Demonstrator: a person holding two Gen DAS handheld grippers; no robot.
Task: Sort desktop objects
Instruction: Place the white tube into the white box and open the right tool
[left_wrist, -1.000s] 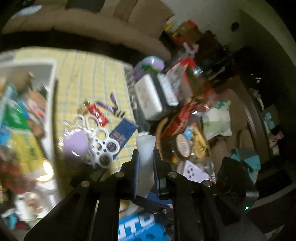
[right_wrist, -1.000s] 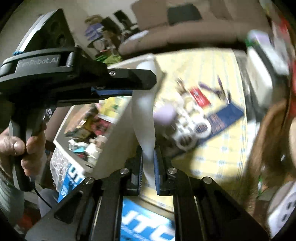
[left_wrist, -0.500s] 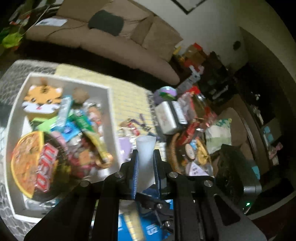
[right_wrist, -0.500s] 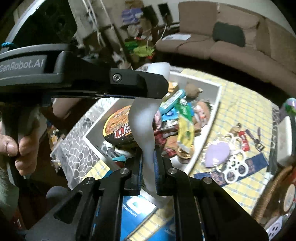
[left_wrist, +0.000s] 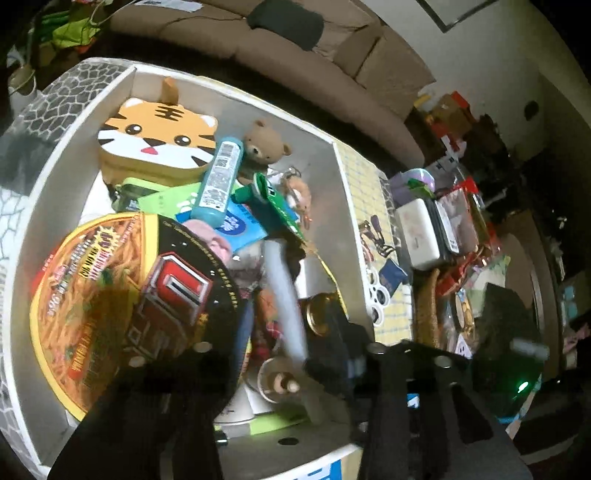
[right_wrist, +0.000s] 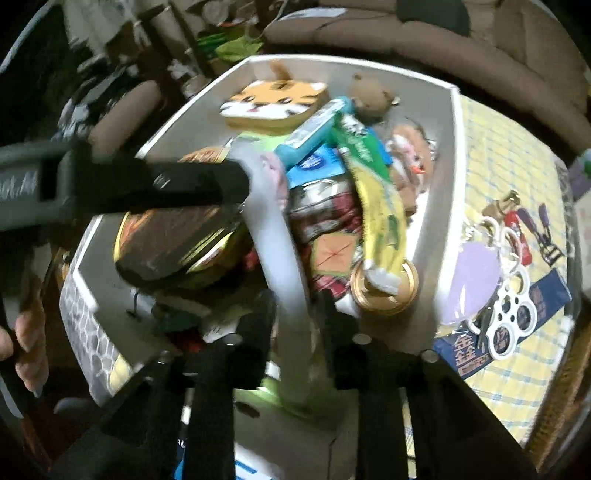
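Far left of the right hand-held gripper (right_wrist: 297, 306), the person's bare fingers (right_wrist: 26, 332) wrap the handle of the left hand-held gripper (left_wrist: 288, 317), which reaches across so that both tools meet on one thing: a long, soft, white plastic tube (right_wrist: 273, 240). The right jaws press on its lower end from both sides and hold it. The left jaws appear parted wider than the tube, with a gap on one side, though blur makes this uncertain. Sharing the limp tube between two tools probably keeps it from flopping while it hangs over the white rectangular storage box (left_wrist: 343, 184), where it seems meant to go. Below and left of the left hand-held gripper lies a round orange-and-black instant noodle bowl (left_wrist: 110, 295). Ahead of it sit an orange tiger-face tin (left_wrist: 155, 136), a teal cylindrical bottle (left_wrist: 218, 181) and a small brown teddy bear (left_wrist: 262, 144), piled loosely, so the box is already crowded. Right of the right hand-held gripper, the counter under a yellow checked cloth (right_wrist: 498, 155) carries a lilac round pad (right_wrist: 476, 273) and a white ringed plastic piece (right_wrist: 513, 317), not yet sorted. Beyond the box stands a brown fabric sofa (left_wrist: 332, 48) in a dim, cluttered room.
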